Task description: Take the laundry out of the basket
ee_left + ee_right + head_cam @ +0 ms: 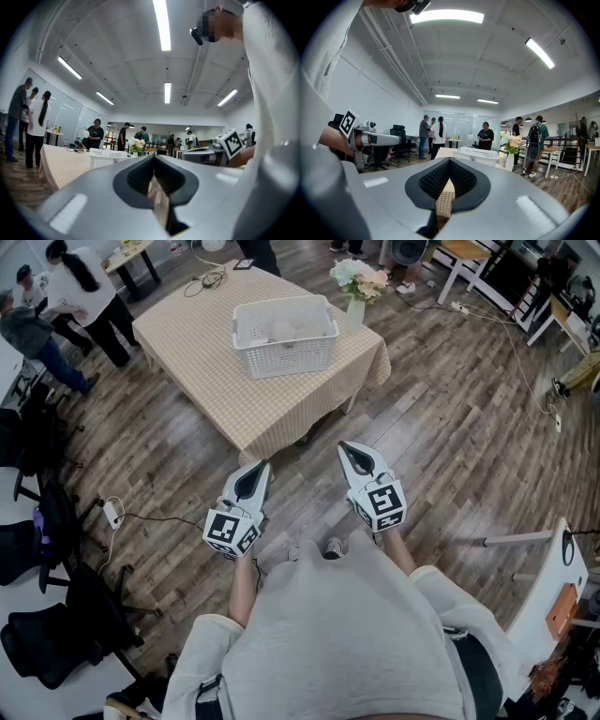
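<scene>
A white slatted laundry basket stands on a table with a beige checked cloth; pale laundry lies low inside it. Both grippers are held close to my chest, well short of the table and apart from the basket. My left gripper points toward the table with its jaws together and nothing between them. My right gripper is likewise shut and empty. The basket shows far off in the left gripper view, and the basket is ahead in the right gripper view.
A vase of flowers stands at the table's far right corner and cables lie at its back. People stand at the far left. Black office chairs line the left side, and a white stand is at the right.
</scene>
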`<state>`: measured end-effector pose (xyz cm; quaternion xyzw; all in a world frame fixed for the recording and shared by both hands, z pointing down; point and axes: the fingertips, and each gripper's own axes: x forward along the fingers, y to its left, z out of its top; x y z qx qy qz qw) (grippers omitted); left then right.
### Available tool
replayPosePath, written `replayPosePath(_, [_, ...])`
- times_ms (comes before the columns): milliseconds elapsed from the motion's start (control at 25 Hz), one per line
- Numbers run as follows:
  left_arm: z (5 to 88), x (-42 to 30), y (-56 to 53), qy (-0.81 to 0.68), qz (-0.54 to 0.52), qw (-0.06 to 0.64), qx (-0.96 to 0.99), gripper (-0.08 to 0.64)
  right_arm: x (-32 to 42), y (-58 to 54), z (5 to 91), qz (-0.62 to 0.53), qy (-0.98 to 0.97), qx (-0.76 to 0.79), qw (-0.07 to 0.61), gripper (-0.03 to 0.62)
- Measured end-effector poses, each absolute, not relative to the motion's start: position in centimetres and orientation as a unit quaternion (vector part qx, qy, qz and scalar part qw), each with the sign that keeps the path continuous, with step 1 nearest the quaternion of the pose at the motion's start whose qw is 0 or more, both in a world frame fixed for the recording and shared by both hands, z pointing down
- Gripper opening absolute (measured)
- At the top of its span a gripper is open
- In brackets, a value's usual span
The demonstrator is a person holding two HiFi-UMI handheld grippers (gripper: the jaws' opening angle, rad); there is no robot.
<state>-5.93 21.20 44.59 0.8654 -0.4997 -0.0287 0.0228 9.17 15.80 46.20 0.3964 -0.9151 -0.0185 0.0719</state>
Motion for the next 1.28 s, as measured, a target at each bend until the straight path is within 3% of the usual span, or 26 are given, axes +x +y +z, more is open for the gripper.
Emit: replayPosePath(1280, [44.2,-1.9,19.1,-0.511,-0.018,0.010,0.859,0.006,13.1,14.3,46.3,-0.016,-0.924,0.379,0.049,-0.002])
